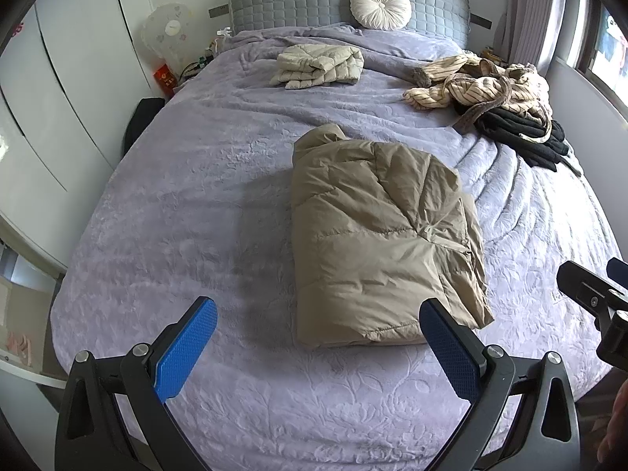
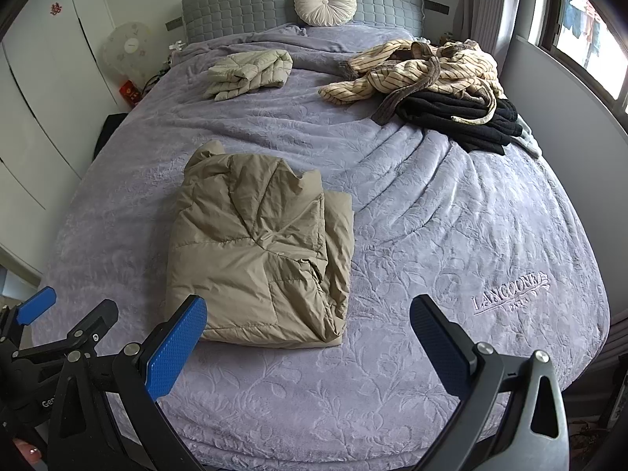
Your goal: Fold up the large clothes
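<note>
A tan puffer jacket (image 1: 376,235) (image 2: 259,259) lies folded into a thick rectangle in the middle of the lilac bedspread (image 1: 196,196) (image 2: 451,235). My left gripper (image 1: 318,322) hovers open over the bed's near edge, its right finger just in front of the jacket's near corner, holding nothing. My right gripper (image 2: 308,314) is open too, to the right of the left one, with the jacket's near edge between and beyond its fingers. Part of the right gripper (image 1: 596,298) shows at the edge of the left wrist view.
A folded cream puffer jacket (image 1: 320,64) (image 2: 249,72) lies near the headboard. A heap of striped and black clothes (image 1: 494,94) (image 2: 435,78) sits at the far right. A round cushion (image 1: 380,6) leans on the grey headboard. Wardrobe (image 1: 59,98) left, window (image 2: 581,27) right.
</note>
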`<state>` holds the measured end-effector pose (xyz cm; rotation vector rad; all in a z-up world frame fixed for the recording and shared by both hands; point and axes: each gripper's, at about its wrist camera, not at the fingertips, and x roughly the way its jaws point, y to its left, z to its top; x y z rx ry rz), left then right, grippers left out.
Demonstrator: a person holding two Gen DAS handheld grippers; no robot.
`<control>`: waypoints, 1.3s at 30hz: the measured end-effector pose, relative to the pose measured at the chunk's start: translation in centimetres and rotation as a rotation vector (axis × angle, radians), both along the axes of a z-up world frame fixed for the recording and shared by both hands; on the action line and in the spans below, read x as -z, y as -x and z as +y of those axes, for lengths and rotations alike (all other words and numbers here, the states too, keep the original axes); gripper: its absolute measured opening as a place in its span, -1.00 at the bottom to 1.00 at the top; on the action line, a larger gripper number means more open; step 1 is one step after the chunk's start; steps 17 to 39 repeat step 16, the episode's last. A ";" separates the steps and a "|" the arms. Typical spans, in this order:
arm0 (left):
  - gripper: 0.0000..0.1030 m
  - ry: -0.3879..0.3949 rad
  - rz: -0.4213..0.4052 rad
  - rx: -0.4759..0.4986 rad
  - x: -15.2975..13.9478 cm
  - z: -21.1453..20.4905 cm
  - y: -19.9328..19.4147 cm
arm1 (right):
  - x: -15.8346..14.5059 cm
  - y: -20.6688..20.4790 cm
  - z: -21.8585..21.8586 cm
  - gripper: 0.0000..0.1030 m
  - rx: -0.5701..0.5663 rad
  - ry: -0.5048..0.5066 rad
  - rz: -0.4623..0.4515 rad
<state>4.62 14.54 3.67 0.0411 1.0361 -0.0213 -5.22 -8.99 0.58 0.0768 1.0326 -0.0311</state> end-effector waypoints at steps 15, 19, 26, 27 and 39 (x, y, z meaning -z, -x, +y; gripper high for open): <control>1.00 0.015 -0.015 0.003 -0.3 0.6 0.0 | 0.0 0.3 0.0 0.99 0.004 -0.003 0.007; 1.00 0.015 -0.013 0.003 -0.3 0.5 0.1 | 0.0 0.4 -0.1 0.99 0.004 -0.004 0.008; 1.00 0.015 -0.013 0.003 -0.3 0.5 0.1 | 0.0 0.4 -0.1 0.99 0.004 -0.004 0.008; 1.00 0.015 -0.013 0.003 -0.3 0.5 0.1 | 0.0 0.4 -0.1 0.99 0.004 -0.004 0.008; 1.00 0.015 -0.013 0.003 -0.3 0.5 0.1 | 0.0 0.4 -0.1 0.99 0.004 -0.004 0.008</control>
